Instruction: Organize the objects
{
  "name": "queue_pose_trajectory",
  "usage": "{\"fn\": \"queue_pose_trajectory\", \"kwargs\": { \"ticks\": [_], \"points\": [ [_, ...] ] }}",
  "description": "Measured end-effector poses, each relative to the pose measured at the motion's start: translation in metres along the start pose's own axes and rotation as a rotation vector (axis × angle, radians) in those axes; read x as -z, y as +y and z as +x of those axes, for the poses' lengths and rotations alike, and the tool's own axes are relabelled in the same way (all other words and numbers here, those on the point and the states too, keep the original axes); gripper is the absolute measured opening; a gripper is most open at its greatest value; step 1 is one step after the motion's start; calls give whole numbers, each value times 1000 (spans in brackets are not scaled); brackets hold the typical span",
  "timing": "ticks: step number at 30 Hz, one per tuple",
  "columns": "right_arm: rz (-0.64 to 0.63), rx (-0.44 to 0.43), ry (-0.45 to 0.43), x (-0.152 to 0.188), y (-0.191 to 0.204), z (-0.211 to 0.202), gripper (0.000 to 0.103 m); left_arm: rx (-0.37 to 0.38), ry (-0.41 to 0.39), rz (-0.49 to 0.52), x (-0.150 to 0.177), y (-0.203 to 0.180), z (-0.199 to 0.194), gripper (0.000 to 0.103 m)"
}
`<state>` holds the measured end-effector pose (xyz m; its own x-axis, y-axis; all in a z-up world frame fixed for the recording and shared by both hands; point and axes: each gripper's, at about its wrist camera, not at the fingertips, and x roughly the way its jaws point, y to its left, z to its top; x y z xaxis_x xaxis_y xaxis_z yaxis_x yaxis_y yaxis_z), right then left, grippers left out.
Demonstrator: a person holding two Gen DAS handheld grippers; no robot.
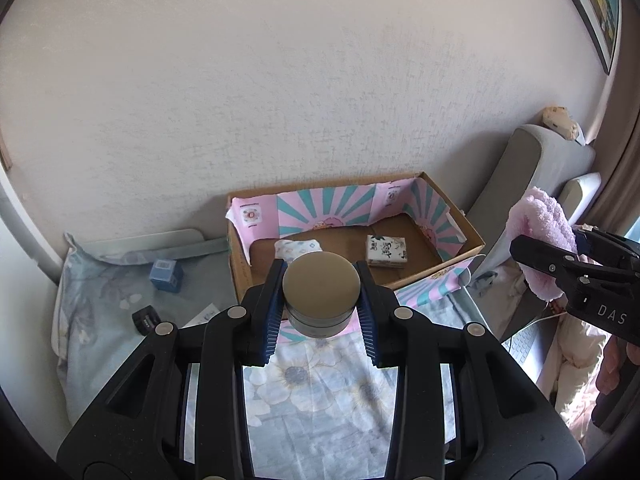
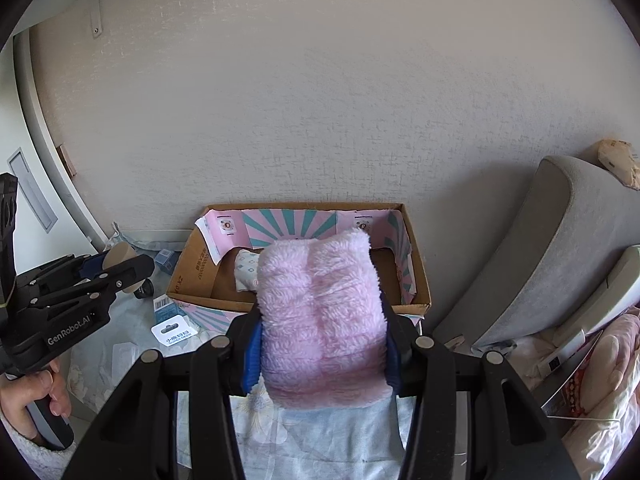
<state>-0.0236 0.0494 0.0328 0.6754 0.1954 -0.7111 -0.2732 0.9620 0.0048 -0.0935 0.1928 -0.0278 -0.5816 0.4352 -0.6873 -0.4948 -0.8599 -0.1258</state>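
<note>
My left gripper (image 1: 320, 284) is shut on a round jar with a tan lid (image 1: 321, 285) and holds it in the air just before the near wall of the cardboard box (image 1: 474, 242). The box has a pink and teal lining; inside lie a patterned tissue pack (image 1: 386, 251) and a small white pouch (image 1: 298, 248). My right gripper (image 2: 320, 312) is shut on a fluffy pink cloth (image 2: 320, 320), held above the box's (image 2: 422, 280) near edge. The pink cloth also shows at the right of the left wrist view (image 1: 540, 232).
The box stands on a bed with a floral sheet (image 1: 316, 392), against a pale wall. A small blue box (image 1: 166, 275) and a black object (image 1: 145, 319) lie left of it. White cards (image 2: 170, 334) lie nearby. A grey cushioned chair (image 2: 552, 248) stands right.
</note>
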Motion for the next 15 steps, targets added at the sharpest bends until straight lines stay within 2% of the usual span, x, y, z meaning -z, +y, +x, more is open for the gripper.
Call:
{"fn": "queue_pose_trajectory", "kwargs": {
  "ticks": [8, 9, 15],
  "points": [
    [-9, -30, 17, -10, -3, 13, 44, -11, 17, 1, -10, -3, 8, 30],
    [-35, -54, 22, -13, -4, 16, 44, -13, 23, 3, -12, -3, 9, 30],
    [-53, -61, 40, -28, -8, 27, 44, -27, 39, 0, -25, -3, 21, 30]
  ]
}}
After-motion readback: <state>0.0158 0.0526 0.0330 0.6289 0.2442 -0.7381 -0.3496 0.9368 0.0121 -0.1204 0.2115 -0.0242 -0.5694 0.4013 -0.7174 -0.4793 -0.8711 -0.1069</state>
